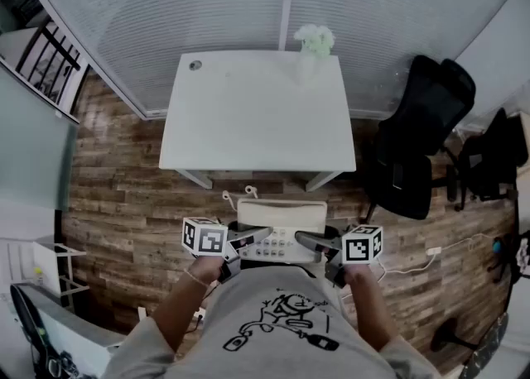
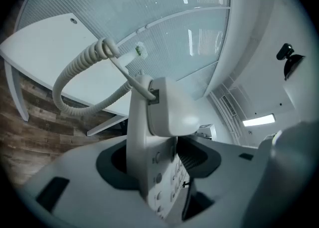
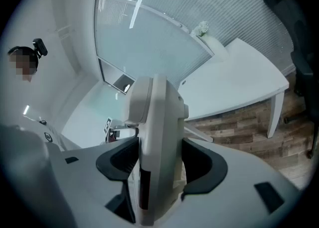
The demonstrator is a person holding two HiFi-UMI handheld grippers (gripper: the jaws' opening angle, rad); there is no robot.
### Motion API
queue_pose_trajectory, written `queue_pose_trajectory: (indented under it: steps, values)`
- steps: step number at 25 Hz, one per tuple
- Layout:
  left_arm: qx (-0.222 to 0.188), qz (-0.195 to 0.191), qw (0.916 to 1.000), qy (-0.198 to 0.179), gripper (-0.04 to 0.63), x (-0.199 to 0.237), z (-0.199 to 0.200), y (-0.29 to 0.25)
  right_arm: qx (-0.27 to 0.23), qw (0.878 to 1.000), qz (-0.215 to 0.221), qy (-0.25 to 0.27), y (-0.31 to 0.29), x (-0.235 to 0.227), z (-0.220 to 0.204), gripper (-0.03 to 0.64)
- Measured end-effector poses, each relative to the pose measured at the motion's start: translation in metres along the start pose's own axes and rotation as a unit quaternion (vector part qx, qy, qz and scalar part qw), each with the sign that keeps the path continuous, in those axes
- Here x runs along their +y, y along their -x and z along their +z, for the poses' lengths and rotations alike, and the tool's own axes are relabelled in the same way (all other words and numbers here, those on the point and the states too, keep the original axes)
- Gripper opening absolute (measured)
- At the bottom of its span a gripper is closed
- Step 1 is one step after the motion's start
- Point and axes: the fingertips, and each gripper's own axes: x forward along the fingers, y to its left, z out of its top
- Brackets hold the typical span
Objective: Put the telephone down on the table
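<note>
A cream desk telephone (image 1: 281,218) with its handset on top hangs in the air in front of the person, short of the white table (image 1: 248,121). My left gripper (image 1: 258,235) is shut on its left side and my right gripper (image 1: 308,241) on its right side. In the left gripper view the telephone (image 2: 159,117) stands edge-on between the jaws of the left gripper (image 2: 159,165), keypad showing, and its coiled cord (image 2: 75,67) loops up to the left. In the right gripper view the telephone (image 3: 157,122) fills the gap of the right gripper (image 3: 159,165).
A pale plant (image 1: 315,40) stands at the table's far right corner, and a cable hole (image 1: 195,64) sits at the far left. A black office chair (image 1: 422,146) is to the right of the table. A white cable (image 1: 431,251) lies on the wooden floor.
</note>
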Motion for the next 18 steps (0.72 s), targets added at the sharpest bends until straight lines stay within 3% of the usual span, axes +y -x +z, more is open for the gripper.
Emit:
queue_pose_trajectory:
  steps: [8, 18]
  values:
    - [-0.014, 0.011, 0.9998, -0.001, 0.230, 0.012, 0.009, 0.009, 0.005, 1.000, -0.005, 0.006, -0.009, 0.001, 0.004, 0.281]
    - [-0.005, -0.003, 1.0000, 0.000, 0.230, 0.014, 0.017, 0.024, -0.002, 1.000, -0.011, 0.006, -0.027, 0.009, 0.006, 0.282]
